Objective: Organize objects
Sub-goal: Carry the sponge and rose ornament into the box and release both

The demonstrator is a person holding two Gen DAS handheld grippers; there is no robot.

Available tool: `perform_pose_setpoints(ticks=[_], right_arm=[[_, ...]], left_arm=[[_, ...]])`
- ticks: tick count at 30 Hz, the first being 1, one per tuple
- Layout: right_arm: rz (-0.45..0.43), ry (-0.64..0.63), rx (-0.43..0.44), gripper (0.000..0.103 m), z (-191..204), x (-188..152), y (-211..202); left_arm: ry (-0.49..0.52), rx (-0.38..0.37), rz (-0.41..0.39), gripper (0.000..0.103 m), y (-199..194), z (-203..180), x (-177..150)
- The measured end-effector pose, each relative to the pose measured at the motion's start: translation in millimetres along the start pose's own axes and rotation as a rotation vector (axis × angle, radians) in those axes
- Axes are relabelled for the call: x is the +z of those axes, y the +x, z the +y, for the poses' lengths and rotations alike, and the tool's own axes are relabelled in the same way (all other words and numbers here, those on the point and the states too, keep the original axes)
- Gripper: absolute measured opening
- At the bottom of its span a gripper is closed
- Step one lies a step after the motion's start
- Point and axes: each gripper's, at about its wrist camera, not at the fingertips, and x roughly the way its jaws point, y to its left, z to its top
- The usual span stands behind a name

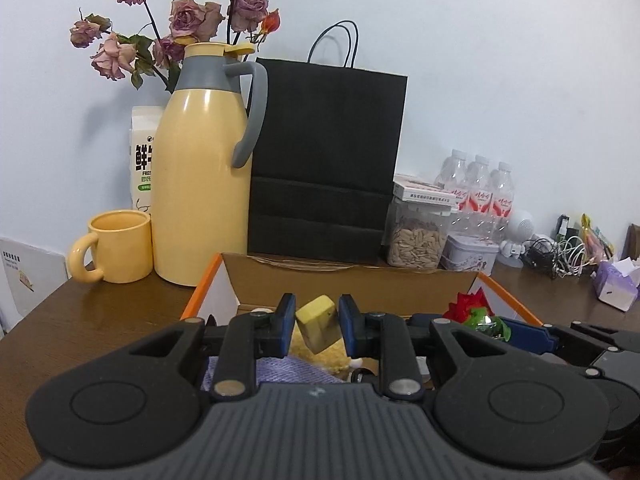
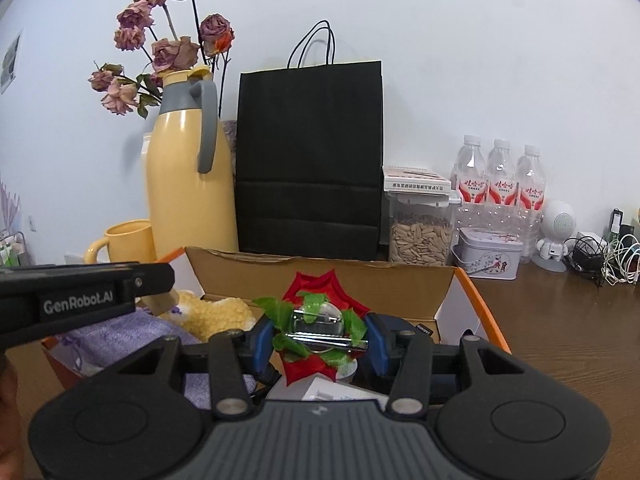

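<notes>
My left gripper [image 1: 317,309] is shut on a small pale-yellow block [image 1: 316,322], tilted between the blue pads. It hangs over an open cardboard box [image 1: 352,285] with orange edges. My right gripper [image 2: 319,332] is shut on a red fabric rose ornament [image 2: 320,320] with green leaves and a clear, shiny centre, held above the same box [image 2: 320,268]. Inside the box lie a purple cloth [image 2: 120,332], a yellow plush [image 2: 220,312] and a white card [image 2: 340,392]. The two grippers are side by side, the left one to the left.
Behind the box on the brown wooden table [image 1: 100,320] stand a yellow jug [image 1: 200,184], a yellow mug [image 1: 118,246], a black paper bag [image 1: 326,152], a jar of seeds [image 1: 416,236], a tin [image 1: 472,252] and water bottles [image 1: 480,188]. Cables [image 1: 560,252] and a tissue pack [image 1: 616,284] lie at the right.
</notes>
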Motion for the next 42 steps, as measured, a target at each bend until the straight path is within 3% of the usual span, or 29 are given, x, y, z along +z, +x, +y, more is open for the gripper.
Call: perform_pose_setpoints(ticks=[5, 7, 9, 11, 13, 15, 32, 42], right_arm=[[0.001, -0.006, 0.003, 0.050, 1.4, -0.5, -3.3], [0.006, -0.008, -0.001, 0.053, 0.9, -0.9, -5.3], [0.007, -0.007, -0.011, 0.071, 0.6, -1.6, -7.8], [-0.003, 0.003, -0.016, 0.086, -0.5, -1.9, -11.7], [-0.020, 0.008, -0.024, 0.092, -1.2, -1.4, -16.5], [-0.030, 0.015, -0.029, 0.103, -2.1, -1.3, -19.5], [-0.022, -0.023, -0.037, 0.103, -2.0, -11.0, -45.7], [-0.033, -0.067, -0.029, 0.103, -1.1, -33.7, -79.4]], left_arm=[[0.007, -0.012, -0.036, 0.027, -6.1, -1.8, -0.6], [0.013, -0.005, -0.055, 0.042, -10.4, -3.4, 0.2], [0.011, 0.002, -0.085, 0.073, -16.1, -3.5, 0.0], [0.008, 0.013, -0.113, 0.084, -22.1, -3.5, 0.5], [0.001, 0.020, -0.126, 0.103, -26.2, -3.6, 0.8], [-0.009, 0.027, -0.145, 0.103, -30.4, -3.0, -0.4], [0.003, 0.014, -0.165, 0.103, -65.6, 3.5, -13.0], [0.050, -0.003, -0.131, 0.103, -91.2, 9.3, -33.6]])
